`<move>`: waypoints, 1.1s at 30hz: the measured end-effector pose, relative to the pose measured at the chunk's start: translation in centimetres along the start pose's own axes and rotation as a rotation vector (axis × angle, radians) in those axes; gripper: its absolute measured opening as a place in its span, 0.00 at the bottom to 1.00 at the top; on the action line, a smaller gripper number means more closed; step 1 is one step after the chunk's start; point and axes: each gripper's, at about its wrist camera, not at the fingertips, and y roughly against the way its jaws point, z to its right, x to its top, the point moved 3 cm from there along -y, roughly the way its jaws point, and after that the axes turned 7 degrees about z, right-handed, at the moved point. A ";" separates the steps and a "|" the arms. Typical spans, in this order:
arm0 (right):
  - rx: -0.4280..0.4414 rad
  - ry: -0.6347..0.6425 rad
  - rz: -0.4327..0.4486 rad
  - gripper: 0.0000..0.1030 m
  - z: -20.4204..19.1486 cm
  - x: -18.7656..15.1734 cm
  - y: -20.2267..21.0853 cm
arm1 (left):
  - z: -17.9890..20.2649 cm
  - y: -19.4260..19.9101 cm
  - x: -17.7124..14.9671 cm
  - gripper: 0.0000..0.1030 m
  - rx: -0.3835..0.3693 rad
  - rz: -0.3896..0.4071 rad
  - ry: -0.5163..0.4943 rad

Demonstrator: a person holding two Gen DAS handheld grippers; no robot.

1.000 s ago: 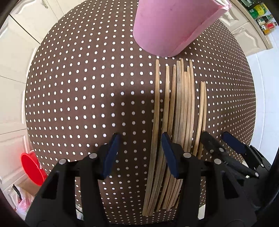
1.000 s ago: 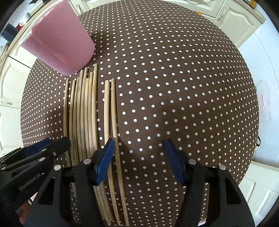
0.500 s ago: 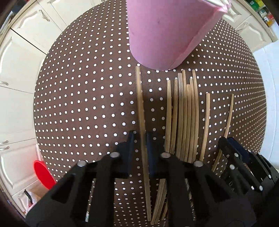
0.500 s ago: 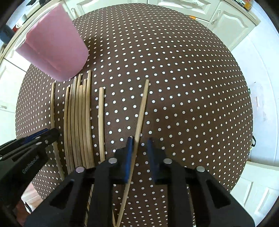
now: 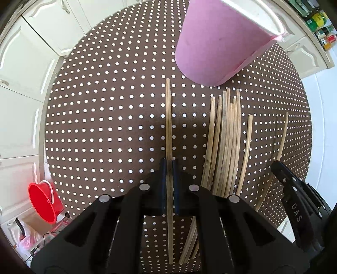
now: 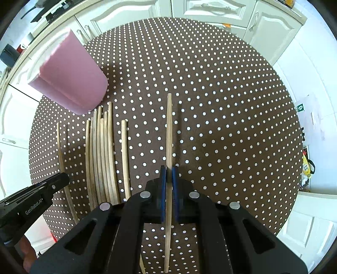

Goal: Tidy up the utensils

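A round worktop covered in a brown cloth with white dots carries a set of pale wooden chopsticks and a pink container.

In the left wrist view, the left gripper points down at the worktop, and its fingers are clamped together on one chopstick. This stick runs straight away from the fingers toward the far side, its far tip close to the near left edge of the pink container's base. To its right lies the bundle of chopsticks, packed side by side on the cloth, their far tips just near the container's base. Right of the bundle lies a single chopstick, a little apart from it. At the right edge of this view the right gripper shows from the side with a thin stick running up from it.

In the right wrist view, the right gripper has its blue-padded fingers pressed together on another chopstick, which points away toward the far side over bare cloth. The bundle lies to the left of it, with the single stick between bundle and held stick. The pink container stands at the far left, just beyond the bundle's far tips. The left gripper enters from the lower left, with its own stick left of the bundle.

A red bucket sits on the floor beside the worktop, at the near left of the left wrist view. White cabinet doors surround the worktop.
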 end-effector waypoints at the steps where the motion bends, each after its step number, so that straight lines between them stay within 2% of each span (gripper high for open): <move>1: 0.002 0.000 0.012 0.05 0.0 0.0 0.3 | -0.1 0.2 0.0 0.06 -0.001 0.006 0.002; 2: 0.001 0.001 0.020 0.05 -0.8 -0.4 2.4 | -0.2 0.6 0.2 0.06 -0.001 0.016 0.007; 12: 0.069 -0.004 0.153 0.05 -0.8 0.6 8.5 | -2.1 6.8 0.2 0.06 0.014 0.173 0.065; 17: 0.103 0.000 0.215 0.04 -0.6 1.2 10.5 | -3.6 9.6 -2.9 0.06 0.021 0.249 0.068; 22: 0.131 0.025 0.279 0.04 -1.3 1.1 12.0 | -3.6 12.2 -3.5 0.06 0.031 0.338 0.075; 26: 0.101 0.033 0.205 0.06 -0.7 0.7 8.8 | -3.9 13.5 -3.8 0.06 0.044 0.372 0.091; 28: 0.097 0.011 0.154 0.18 0.1 0.6 6.7 | -4.3 13.1 -4.1 0.06 0.043 0.363 0.108; 30: 0.080 0.006 0.125 0.34 0.4 0.4 5.6 | -4.3 12.8 -4.2 0.06 0.047 0.355 0.119; 33: 0.076 0.007 0.098 0.35 0.6 0.4 4.2 | -4.7 11.9 -4.1 0.06 0.055 0.326 0.134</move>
